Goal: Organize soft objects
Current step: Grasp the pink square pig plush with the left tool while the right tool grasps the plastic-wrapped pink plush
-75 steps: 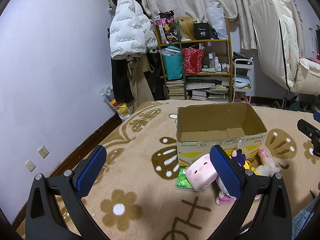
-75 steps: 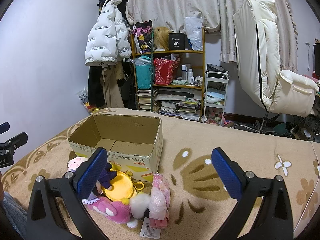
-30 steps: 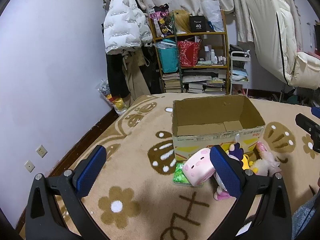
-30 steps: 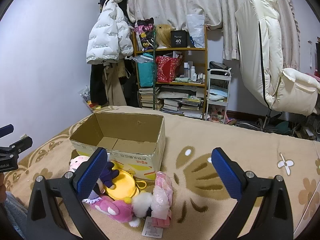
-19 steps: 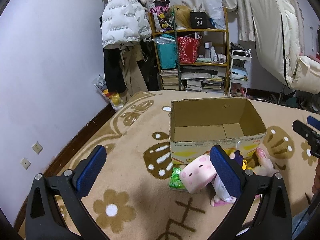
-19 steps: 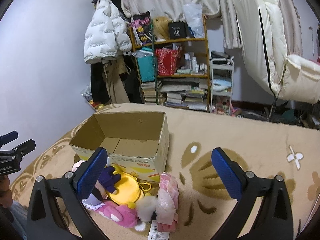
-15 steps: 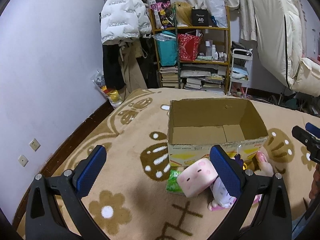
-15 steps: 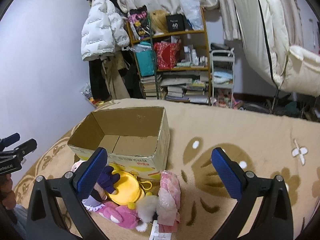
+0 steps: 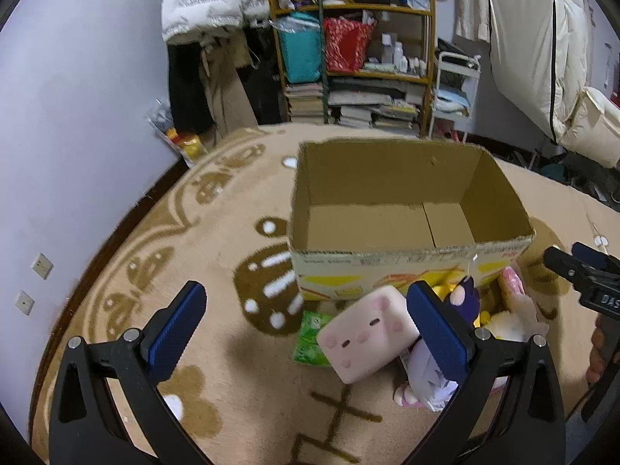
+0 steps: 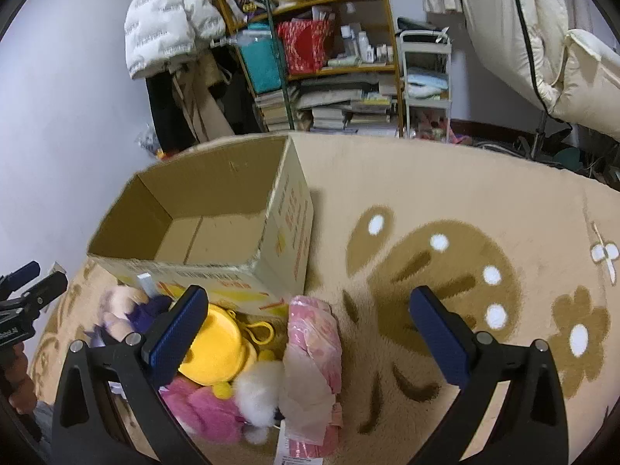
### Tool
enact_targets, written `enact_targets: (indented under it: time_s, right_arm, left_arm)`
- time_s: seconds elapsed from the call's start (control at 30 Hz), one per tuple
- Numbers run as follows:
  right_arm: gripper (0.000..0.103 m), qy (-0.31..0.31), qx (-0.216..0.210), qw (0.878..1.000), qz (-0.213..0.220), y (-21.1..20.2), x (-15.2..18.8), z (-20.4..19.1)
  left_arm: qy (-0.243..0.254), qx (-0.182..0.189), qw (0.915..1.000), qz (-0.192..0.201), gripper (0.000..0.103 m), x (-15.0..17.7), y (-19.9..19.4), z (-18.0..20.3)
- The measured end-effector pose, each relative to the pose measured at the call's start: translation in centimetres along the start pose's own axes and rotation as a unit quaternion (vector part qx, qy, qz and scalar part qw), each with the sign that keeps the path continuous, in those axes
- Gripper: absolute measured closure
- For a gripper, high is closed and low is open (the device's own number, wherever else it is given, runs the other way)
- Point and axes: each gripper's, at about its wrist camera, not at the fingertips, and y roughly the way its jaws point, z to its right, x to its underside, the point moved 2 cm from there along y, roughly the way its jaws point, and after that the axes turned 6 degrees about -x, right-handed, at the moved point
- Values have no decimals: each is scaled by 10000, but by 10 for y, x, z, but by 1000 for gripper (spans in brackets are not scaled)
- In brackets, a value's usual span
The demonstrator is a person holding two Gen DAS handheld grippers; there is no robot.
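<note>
Left wrist view: my left gripper hangs wide, nothing between its blue pads, above the tan patterned carpet. The open brown cardboard box sits ahead — a pink square pig-faced plush lies against its near wall, on a green packet. My right gripper is spread wide too, over the pile: yellow round pouch, pink wrapped bundle, white pom-pom.

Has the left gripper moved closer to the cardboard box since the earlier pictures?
Yes. The left gripper has come forward and tilted down: the cardboard box now looks larger and its floor shows more.
</note>
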Motion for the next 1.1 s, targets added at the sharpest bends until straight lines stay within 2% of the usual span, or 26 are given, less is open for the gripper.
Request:
enact_targets:
  time_s: [0.37, 0.53, 0.77, 0.83, 0.9, 0.97, 1.1]
  right_arm:
    - [0, 24, -73, 9984, -553, 33, 14, 4]
    - [3, 141, -129, 9970, -744, 45, 18, 4]
    - [29, 69, -176, 9919, -1254, 67, 28, 0]
    - [38, 80, -192, 9910, -1321, 70, 30, 0]
    - [47, 87, -174, 9907, -1348, 71, 31, 0]
    - [50, 130, -162, 9903, -1374, 71, 32, 2]
    - [53, 200, -188, 9895, -1422, 71, 34, 5]
  left_arm:
    - [260, 444, 9972, -550, 1, 11, 32, 19]
    - [400, 500, 9958, -649, 1, 13, 41, 30]
    - [104, 617, 9930, -1004, 2, 12, 59, 25]
    - [-23, 720, 9912, -1106, 6, 13, 63, 23]
    - [-108, 785, 9893, -1225, 16, 15, 67, 23]
    - [-143, 776, 9874, -1370, 23, 17, 73, 23]
    - [-196, 752, 9852, -1525, 31, 21, 78, 22]
